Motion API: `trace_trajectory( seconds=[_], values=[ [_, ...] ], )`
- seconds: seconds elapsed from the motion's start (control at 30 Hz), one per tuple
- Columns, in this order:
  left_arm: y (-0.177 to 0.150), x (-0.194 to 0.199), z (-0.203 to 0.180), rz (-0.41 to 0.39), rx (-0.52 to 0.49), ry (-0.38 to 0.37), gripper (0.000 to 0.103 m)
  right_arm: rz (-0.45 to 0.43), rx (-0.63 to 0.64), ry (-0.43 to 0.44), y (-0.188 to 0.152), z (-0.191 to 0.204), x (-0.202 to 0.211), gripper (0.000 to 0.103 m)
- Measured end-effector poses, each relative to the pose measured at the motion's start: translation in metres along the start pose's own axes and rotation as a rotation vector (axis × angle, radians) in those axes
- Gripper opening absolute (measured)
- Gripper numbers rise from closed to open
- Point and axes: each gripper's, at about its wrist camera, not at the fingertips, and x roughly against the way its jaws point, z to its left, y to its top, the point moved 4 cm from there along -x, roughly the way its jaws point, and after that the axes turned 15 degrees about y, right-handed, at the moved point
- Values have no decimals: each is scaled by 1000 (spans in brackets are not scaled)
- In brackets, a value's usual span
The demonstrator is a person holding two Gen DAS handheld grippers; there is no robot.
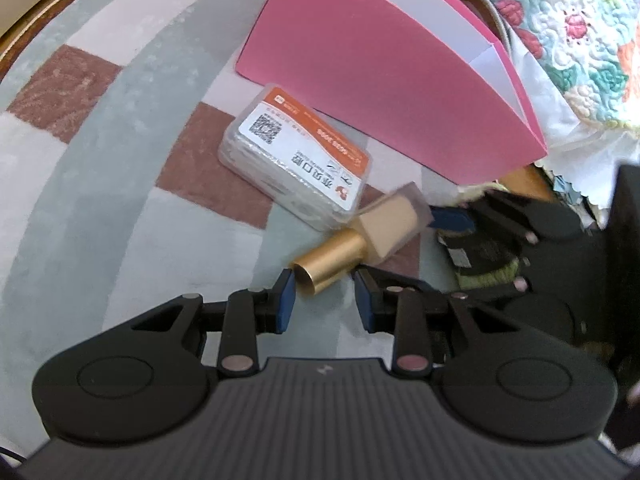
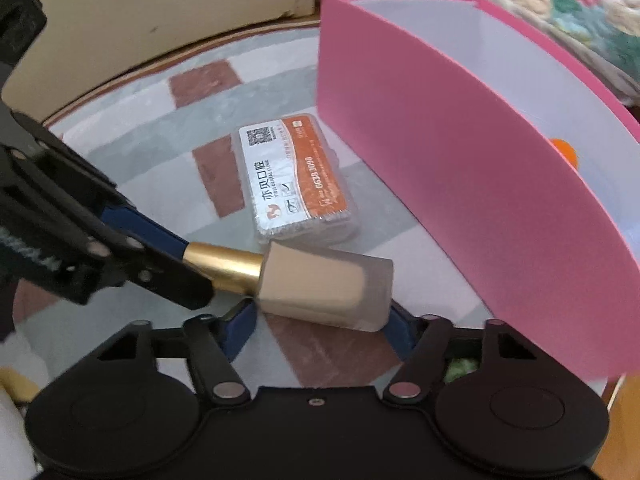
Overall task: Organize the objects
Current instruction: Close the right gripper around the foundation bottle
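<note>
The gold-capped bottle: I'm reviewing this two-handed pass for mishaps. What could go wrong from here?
The left gripper pinches the bottle only by its smooth gold cap; the body sticks out sideways and might twist loose.
The right gripper flanks the body, but a firm grip is not evident; letting go on the left could drop it near the card box.
The pink box wall stands tall; the bottle could catch its rim.
</note>
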Motion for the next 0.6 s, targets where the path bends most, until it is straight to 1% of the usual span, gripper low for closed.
trace_trajectory(
  seconds=[0.07,0.17,0.23,0.3,0.5,0.6],
  values=[
    [1,0,2,3,14,11,31,-37,-11,-39,-6,8,2,69],
    [3,-1,6,10,15,25,31,-70,-10,-85,-12,16,7,69],
    [4,1,9,13,14,34,34,-87,-36,-85,-15,22,11,69],
    [5,3,14,15,27,33,38,-104,-67,-66,-17,29,14,69],
    [13,2,22,19,83,19,38,-125,-116,-44,-29,47,14,69],
    [15,1,20,17,89,11,38,-146,-107,-81,-34,52,10,69]
  ],
)
